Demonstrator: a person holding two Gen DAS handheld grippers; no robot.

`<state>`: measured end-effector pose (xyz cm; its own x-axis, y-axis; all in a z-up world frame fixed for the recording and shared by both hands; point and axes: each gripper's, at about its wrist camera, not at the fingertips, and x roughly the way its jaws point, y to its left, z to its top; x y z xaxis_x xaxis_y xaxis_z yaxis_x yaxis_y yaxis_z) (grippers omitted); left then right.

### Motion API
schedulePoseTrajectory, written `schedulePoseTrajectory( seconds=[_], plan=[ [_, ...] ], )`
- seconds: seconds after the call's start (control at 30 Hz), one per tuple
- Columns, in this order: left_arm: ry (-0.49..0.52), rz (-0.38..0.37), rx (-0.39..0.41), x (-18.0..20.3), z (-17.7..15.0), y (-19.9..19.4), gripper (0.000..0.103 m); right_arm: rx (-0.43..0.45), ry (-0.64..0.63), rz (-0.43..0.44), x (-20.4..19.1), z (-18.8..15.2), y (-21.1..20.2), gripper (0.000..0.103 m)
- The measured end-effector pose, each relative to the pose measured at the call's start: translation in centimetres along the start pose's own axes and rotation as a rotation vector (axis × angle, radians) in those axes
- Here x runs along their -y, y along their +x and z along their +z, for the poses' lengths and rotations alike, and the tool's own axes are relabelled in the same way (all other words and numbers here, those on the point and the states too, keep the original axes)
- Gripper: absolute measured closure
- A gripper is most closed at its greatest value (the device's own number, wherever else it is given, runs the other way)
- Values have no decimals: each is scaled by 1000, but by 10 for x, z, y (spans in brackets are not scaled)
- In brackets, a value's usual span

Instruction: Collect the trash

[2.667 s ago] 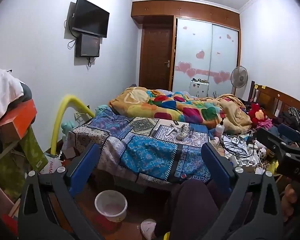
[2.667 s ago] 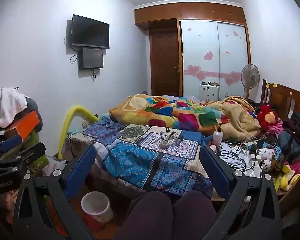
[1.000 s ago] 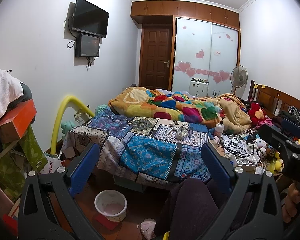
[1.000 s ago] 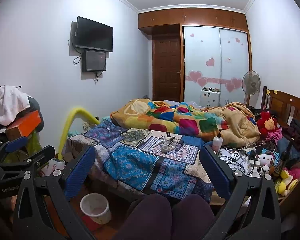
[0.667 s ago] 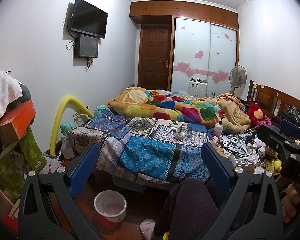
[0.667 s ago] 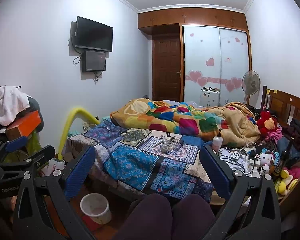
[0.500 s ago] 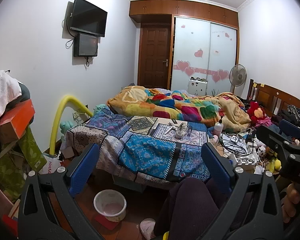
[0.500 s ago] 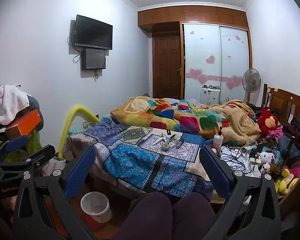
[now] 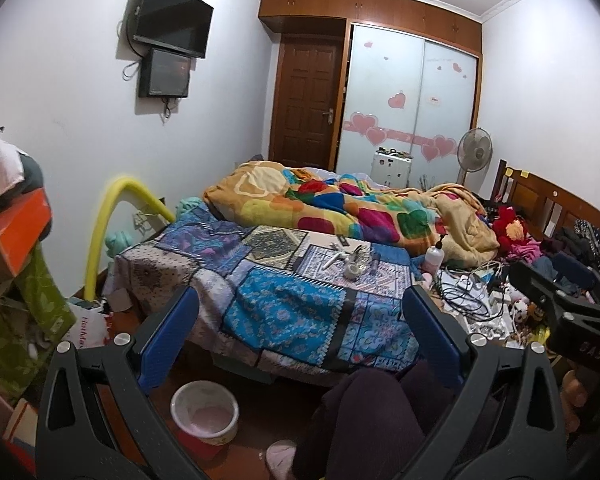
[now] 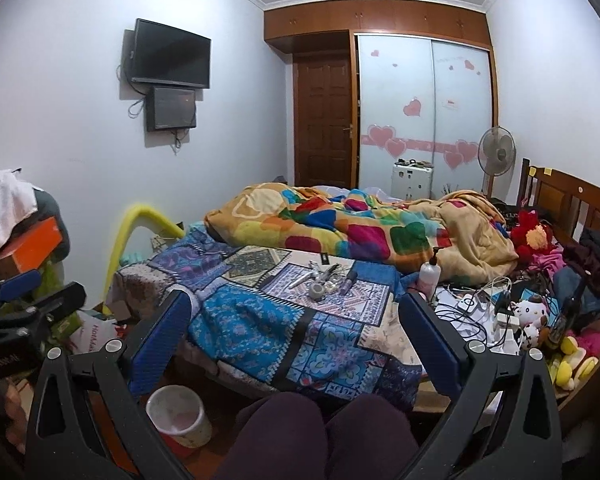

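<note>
A small cluster of trash [image 9: 352, 260] [image 10: 328, 280], including a tape roll, tubes and clear wrappers, lies on the patchwork bedspread [image 9: 284, 304] [image 10: 268, 320] in mid-bed. A white bin [image 9: 205, 412] [image 10: 178, 410] stands on the floor at the bed's foot. My left gripper [image 9: 300, 336] is open and empty, well short of the bed. My right gripper [image 10: 296, 332] is open and empty too, also far from the trash. Each gripper shows at the edge of the other's view.
The person's knees [image 10: 320, 432] in dark trousers sit below the grippers. Cables, chargers and plush toys [image 10: 500, 320] crowd the right bedside, with a white pump bottle [image 10: 430, 270]. A yellow foam tube [image 9: 112, 216], bags and an orange box [image 9: 12, 232] stand left. A crumpled quilt [image 10: 360, 232] lies beyond.
Both views have shifted only slightly with small hand sway. Both grippers stay open and nothing on the bed has moved.
</note>
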<state>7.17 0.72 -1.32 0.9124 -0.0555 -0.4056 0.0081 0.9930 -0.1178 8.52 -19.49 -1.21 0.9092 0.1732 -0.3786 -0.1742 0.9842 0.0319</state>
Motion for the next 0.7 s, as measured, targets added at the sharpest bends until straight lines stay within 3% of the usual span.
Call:
schedulePoseTrajectory(
  seconds=[0.33,0.5,0.7],
  plan=[
    [28,-11,-31,18,32,100,1,-85,46,-79,46,20,78,0],
    [34,-47,-89,30,41,164,5,-108,68,-132,70,26,116,0],
    [25,-71,-168,44,44,244,7,-200,65,-146,98,28,178,0]
  ],
)
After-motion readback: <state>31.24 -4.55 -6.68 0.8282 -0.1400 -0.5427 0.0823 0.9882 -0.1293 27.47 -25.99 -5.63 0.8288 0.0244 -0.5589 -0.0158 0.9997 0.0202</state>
